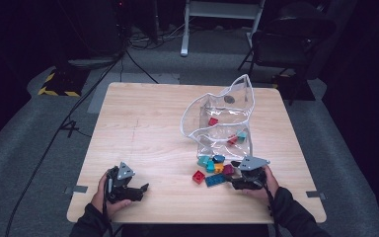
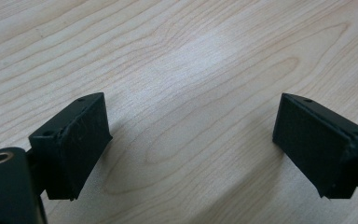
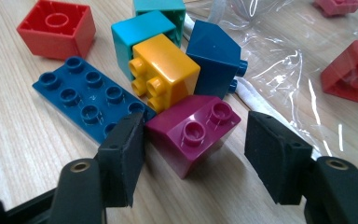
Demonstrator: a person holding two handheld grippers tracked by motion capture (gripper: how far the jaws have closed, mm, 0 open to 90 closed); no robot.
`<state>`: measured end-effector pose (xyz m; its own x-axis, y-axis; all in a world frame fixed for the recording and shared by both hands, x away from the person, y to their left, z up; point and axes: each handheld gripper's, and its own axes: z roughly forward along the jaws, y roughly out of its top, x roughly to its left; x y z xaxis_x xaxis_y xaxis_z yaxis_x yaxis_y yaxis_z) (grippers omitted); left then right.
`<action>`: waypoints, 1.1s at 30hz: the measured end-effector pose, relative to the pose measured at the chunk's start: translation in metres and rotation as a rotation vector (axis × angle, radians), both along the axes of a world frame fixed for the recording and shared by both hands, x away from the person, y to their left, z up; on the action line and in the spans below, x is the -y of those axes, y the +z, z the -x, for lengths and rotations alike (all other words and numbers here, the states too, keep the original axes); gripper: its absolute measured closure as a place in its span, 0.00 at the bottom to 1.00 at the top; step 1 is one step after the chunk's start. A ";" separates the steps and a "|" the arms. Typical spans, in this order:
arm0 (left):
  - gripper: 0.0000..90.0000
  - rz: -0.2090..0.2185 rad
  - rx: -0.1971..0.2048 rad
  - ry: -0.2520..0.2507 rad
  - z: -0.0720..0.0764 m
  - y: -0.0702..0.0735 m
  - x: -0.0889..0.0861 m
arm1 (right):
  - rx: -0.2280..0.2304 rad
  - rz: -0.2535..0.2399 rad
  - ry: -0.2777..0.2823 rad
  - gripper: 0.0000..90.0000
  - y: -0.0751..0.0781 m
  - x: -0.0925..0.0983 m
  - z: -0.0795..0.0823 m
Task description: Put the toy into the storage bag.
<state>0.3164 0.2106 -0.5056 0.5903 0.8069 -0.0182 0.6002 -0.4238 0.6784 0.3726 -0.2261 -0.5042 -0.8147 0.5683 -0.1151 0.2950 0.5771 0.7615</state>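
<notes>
Left gripper (image 1: 137, 189): rests low over the near-left part of the wooden table (image 1: 143, 128), held in the person's left hand (image 1: 109, 195); its jaws stand apart with nothing between them, just bare wood in the left gripper view (image 2: 193, 135).
Red brick (image 1: 198, 176): lies alone on the table at the left edge of the brick pile, hollow side up in the right gripper view (image 3: 57, 29).
Blue plate (image 3: 91, 98): flat studded brick, lying beside the left jaw.
Yellow brick (image 3: 163, 72): tipped on its side, studs facing the camera, touching the blue plate and a teal brick (image 3: 140, 37).
Magenta brick (image 3: 193, 131): sloped, studs up, sitting on the table between the jaws of the right gripper (image 3: 196, 156); the pads are not pressing on it, a clear gap on its right side.
Right gripper: open around the magenta brick, gripping nothing.
Clear bag (image 1: 222, 118): lies open behind the pile, holding a few red and teal bricks.
</notes>
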 end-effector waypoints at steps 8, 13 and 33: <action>0.12 0.000 0.000 -0.001 0.000 0.000 0.000 | -0.019 -0.025 0.012 0.49 -0.001 0.001 -0.002; 0.12 0.000 0.000 -0.001 0.000 0.000 0.000 | -0.020 -0.031 0.006 0.62 -0.001 0.002 -0.001; 0.12 -0.001 0.000 -0.001 0.000 0.000 0.000 | 0.003 -0.076 -0.024 0.66 0.002 0.016 0.004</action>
